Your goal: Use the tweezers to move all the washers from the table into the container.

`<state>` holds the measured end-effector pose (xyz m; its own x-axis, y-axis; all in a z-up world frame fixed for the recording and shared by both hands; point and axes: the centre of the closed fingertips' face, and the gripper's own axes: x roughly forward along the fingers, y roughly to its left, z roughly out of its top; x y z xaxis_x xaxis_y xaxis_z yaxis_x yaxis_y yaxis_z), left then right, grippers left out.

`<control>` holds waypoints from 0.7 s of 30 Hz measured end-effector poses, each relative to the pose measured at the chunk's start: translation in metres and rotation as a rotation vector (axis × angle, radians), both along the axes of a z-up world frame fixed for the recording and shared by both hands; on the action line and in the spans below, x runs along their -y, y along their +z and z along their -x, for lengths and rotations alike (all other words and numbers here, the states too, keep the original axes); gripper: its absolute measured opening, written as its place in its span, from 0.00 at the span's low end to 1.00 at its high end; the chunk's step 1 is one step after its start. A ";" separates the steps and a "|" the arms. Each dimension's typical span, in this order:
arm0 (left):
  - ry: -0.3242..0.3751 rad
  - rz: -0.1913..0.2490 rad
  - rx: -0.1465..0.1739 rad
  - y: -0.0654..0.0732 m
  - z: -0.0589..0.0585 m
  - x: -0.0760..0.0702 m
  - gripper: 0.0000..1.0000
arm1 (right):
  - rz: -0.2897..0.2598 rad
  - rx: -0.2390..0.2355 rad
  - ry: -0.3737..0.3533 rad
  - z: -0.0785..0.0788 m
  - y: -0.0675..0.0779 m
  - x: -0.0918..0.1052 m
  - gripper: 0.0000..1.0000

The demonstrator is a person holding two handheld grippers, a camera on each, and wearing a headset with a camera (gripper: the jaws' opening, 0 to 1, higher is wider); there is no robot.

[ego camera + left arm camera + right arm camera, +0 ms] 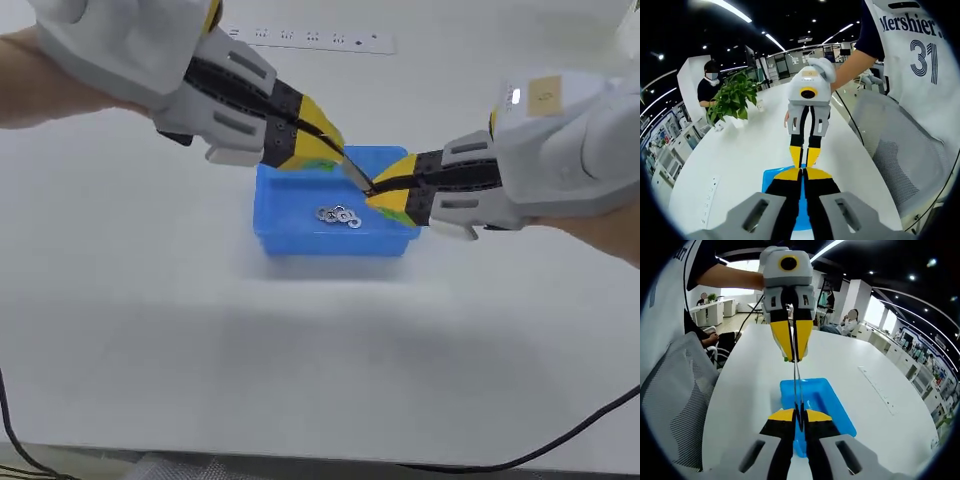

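L gripper (322,150) clamps tweezers (354,174) over blue container (290,238) on white surface (300,350). R gripper (384,196) closed, prob. pinching tweezer tips. Washers (340,215) lie inside container.

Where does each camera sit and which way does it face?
Head view: head-mounted, looking down at the blue container holding washers; both forearms show.
Left gripper view: on the left gripper, facing the right gripper; the person's torso at right.
Right gripper view: on the right gripper, facing the left gripper along the tweezers; an arm upper left.
Shared: both gripper views show the container.
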<state>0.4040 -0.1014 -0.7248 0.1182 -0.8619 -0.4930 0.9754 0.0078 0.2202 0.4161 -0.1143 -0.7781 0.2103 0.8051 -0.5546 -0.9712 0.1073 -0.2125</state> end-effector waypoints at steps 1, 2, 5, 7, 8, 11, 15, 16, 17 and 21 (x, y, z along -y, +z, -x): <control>0.004 0.002 0.001 -0.001 0.003 -0.001 0.05 | 0.011 0.005 0.003 0.004 0.001 0.001 0.07; 0.010 0.006 -0.002 -0.003 0.006 -0.003 0.05 | 0.015 0.006 0.005 0.007 0.001 0.002 0.07; 0.021 0.010 -0.015 -0.008 0.012 -0.006 0.05 | 0.030 0.002 0.013 0.015 0.000 0.003 0.07; 0.027 0.010 -0.025 -0.013 0.016 -0.008 0.05 | 0.042 -0.004 0.017 0.019 -0.003 0.003 0.07; 0.030 0.013 -0.033 -0.016 0.019 -0.009 0.05 | 0.050 -0.009 0.022 0.022 -0.005 0.003 0.07; 0.040 0.017 -0.053 -0.024 0.025 -0.011 0.05 | 0.070 -0.017 0.038 0.028 -0.011 0.002 0.07; 0.055 0.019 -0.078 -0.038 0.035 -0.015 0.05 | 0.101 -0.036 0.066 0.038 -0.021 0.001 0.07; 0.059 0.023 -0.085 -0.040 0.036 -0.016 0.05 | 0.105 -0.041 0.071 0.041 -0.023 0.001 0.07; 0.065 0.028 -0.098 -0.044 0.039 -0.016 0.05 | 0.112 -0.050 0.081 0.044 -0.027 0.000 0.07; 0.083 0.030 -0.136 -0.061 0.046 -0.019 0.05 | 0.137 -0.072 0.106 0.053 -0.040 -0.001 0.07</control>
<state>0.3575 -0.0821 -0.7855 0.1237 -0.8668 -0.4831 0.9919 0.0943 0.0849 0.3633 -0.1134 -0.8186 0.0841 0.7364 -0.6713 -0.9888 -0.0217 -0.1477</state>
